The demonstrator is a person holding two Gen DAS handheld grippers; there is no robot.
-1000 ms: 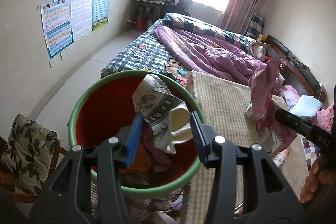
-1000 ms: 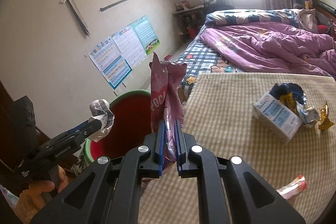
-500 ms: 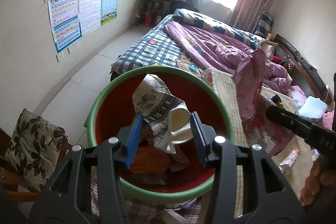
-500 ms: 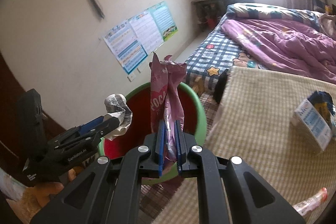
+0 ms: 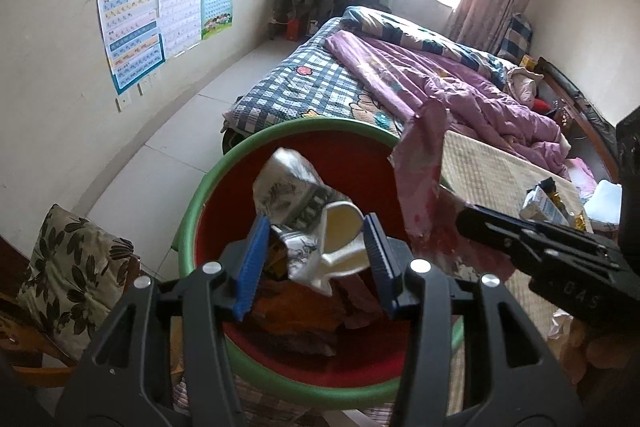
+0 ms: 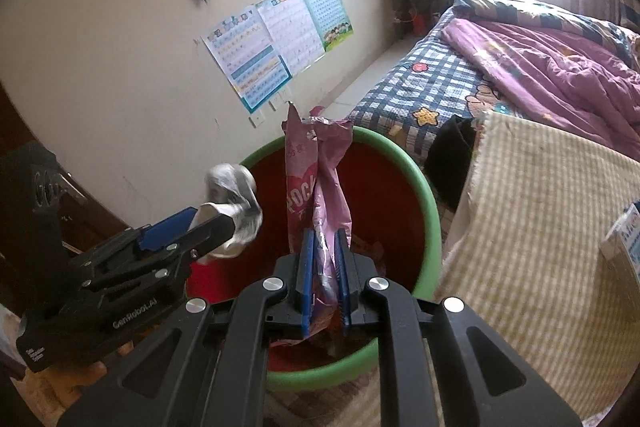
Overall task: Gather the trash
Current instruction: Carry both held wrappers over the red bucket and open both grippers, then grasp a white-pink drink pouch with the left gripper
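Both tools have swung over the bin (image 5: 208,187) in the last second: my left tool (image 5: 314,251) pinches the crumpled cup wrapper (image 5: 304,207), my right tool (image 6: 323,279) the pink packet (image 6: 316,187), ready for dropping.

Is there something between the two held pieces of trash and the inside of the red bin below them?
Nothing visible blocks either. The crumpled paper cup in the left gripper and the pink wrapper in the right gripper both hang over the open bin; only earlier trash lies inside.
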